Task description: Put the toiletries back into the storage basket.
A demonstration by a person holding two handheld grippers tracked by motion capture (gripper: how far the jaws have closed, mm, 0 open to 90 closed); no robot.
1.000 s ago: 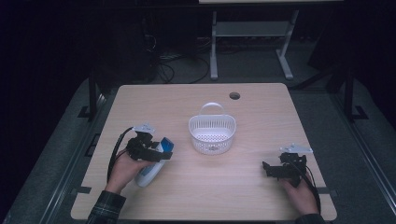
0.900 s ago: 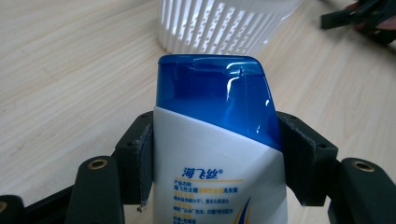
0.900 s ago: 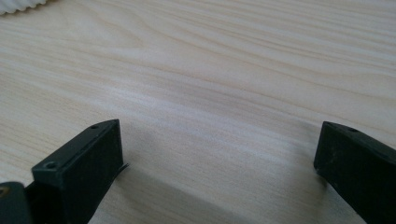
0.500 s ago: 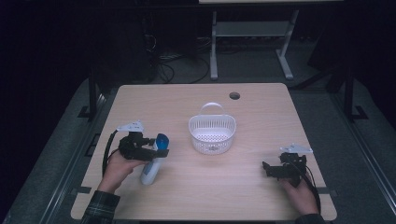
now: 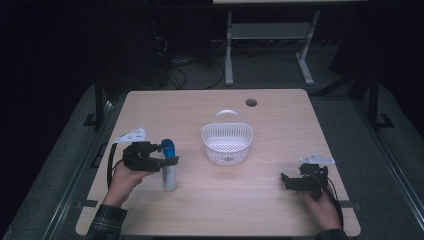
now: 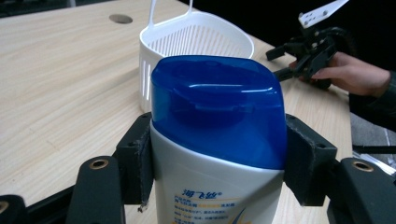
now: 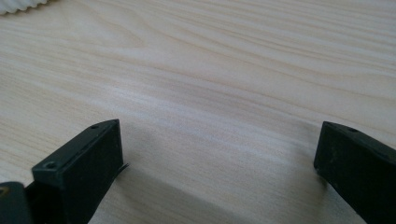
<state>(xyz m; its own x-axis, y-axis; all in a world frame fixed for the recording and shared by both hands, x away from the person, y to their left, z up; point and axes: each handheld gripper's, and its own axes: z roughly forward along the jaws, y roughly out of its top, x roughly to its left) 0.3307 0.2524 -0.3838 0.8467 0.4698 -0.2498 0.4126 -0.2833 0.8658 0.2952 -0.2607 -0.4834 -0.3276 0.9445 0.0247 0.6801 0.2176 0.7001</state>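
Observation:
A white bottle with a blue cap stands upright on the table at the left, and my left gripper is shut on it just below the cap. Seen from the left gripper view, the bottle is squeezed between both black jaws. A white slatted basket with a raised handle sits at the table's middle, to the right of the bottle; the same basket lies right behind the cap. My right gripper rests low over the table at the right, open, its jaws wide apart over bare wood.
The wooden table has a round cable hole near its far edge. A dark floor, cables and a metal stand lie beyond the table. In the left gripper view the right hand with its gripper is at the far right.
My left gripper has brought the bottle from a tilted lie to standing upright, shifting slightly left. The right gripper has stayed where it was.

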